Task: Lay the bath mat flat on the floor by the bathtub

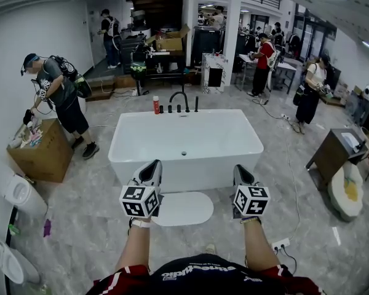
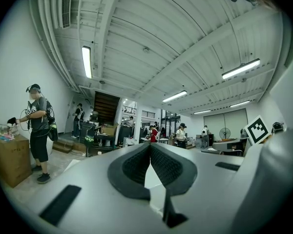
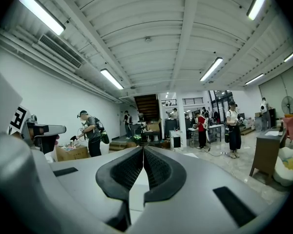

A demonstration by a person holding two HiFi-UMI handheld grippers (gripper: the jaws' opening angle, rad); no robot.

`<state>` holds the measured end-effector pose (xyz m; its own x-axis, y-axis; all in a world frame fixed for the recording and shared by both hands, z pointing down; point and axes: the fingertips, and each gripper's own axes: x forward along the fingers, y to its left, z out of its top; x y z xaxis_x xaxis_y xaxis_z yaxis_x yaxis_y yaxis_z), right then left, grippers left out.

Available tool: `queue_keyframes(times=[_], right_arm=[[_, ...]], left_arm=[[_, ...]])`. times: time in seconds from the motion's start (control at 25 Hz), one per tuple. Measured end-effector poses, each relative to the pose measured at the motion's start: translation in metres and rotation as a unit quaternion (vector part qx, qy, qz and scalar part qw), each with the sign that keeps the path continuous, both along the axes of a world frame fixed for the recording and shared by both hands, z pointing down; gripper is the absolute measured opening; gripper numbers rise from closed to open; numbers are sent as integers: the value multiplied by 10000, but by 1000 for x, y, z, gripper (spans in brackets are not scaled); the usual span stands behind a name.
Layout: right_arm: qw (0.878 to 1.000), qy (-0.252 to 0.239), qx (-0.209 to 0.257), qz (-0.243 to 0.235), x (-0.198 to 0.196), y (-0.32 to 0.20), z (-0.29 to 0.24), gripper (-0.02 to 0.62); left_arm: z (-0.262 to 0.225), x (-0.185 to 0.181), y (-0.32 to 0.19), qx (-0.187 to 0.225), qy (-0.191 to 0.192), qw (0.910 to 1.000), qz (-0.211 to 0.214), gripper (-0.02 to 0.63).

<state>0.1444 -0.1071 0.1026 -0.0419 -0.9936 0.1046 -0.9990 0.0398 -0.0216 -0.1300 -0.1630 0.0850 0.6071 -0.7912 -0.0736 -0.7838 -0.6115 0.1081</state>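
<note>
Head view: white bath mat (image 1: 184,209) lies flat on the floor just near the white bathtub (image 1: 186,141), between left gripper (image 1: 152,166) and right gripper (image 1: 242,172).
Left gripper view: jaws of the gripper (image 2: 150,148) closed together, nothing held.
Right gripper view: gripper (image 3: 143,150) jaws also pressed together, empty.

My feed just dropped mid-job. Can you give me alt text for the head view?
A white oval bath mat lies flat on the grey floor just in front of a white bathtub. The left gripper and right gripper are held out to either side of it, both shut and empty. Other people work in the room behind.
</note>
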Motion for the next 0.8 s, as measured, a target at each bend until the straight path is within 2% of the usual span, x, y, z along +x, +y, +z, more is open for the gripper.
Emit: queue_keyframes(times=[0.8], right_arm=[[9999,59,49,-78,-7,-3,-10,29]], left_arm=[[-4,-4,-1,5,90,10000,33,18]])
